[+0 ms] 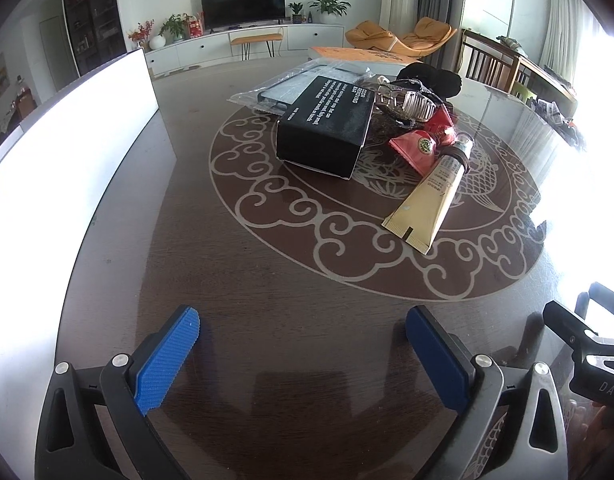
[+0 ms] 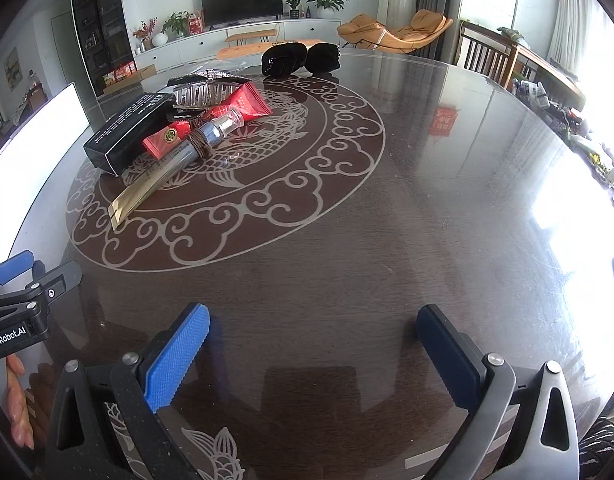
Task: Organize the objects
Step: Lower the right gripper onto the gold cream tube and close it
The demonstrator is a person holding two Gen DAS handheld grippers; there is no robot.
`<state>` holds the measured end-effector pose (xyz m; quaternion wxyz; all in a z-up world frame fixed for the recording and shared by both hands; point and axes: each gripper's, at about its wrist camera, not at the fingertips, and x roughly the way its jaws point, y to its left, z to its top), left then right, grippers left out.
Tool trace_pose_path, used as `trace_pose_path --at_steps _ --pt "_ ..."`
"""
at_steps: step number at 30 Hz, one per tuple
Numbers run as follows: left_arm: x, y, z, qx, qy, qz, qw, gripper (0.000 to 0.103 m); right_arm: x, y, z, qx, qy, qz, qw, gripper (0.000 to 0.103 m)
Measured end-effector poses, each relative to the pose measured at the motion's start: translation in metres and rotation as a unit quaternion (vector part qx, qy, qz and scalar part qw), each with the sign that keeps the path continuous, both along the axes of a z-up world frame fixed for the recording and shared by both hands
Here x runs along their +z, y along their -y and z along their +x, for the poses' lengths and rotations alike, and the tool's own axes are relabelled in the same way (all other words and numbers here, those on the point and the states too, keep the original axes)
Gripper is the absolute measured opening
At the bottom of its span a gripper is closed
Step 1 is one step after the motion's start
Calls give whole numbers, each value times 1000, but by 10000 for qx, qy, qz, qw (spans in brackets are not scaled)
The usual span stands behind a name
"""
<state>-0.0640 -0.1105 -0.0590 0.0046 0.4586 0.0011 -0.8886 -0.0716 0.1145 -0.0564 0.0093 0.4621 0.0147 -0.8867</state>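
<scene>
A pile lies at the middle of the dark round table (image 1: 267,280): a black box (image 1: 327,128) with white text, a gold tube (image 1: 431,196) with a silver cap, a red tube (image 1: 423,148), a silver hair claw (image 1: 411,104), a black pouch (image 1: 431,76) and a clear plastic packet (image 1: 291,84). My left gripper (image 1: 303,344) is open and empty, well short of the pile. In the right wrist view my right gripper (image 2: 315,344) is open and empty; the black box (image 2: 127,132), gold tube (image 2: 147,184), red tube (image 2: 211,120), hair claw (image 2: 203,92) and black pouch (image 2: 299,58) lie far left.
A white box wall (image 1: 79,152) stands at the table's left edge. The other gripper shows at the lower right of the left wrist view (image 1: 587,352) and at the left edge of the right wrist view (image 2: 23,300). Wooden chairs (image 2: 487,56) stand beyond the table.
</scene>
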Motion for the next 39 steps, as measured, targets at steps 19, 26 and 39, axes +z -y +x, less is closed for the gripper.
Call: trace_pose_path --at_steps 19,26,39 --pt "-1 26 -1 -368 27 -3 9993 103 0 0 1 14 -1 -8 10000 103" --pt "-1 25 -1 -332 4 -4 9994 103 3 0 -7 -48 210 -143 9997 103" --pt "-1 25 -1 -332 5 -2 9994 103 9 126 -120 276 642 -15 9976 100"
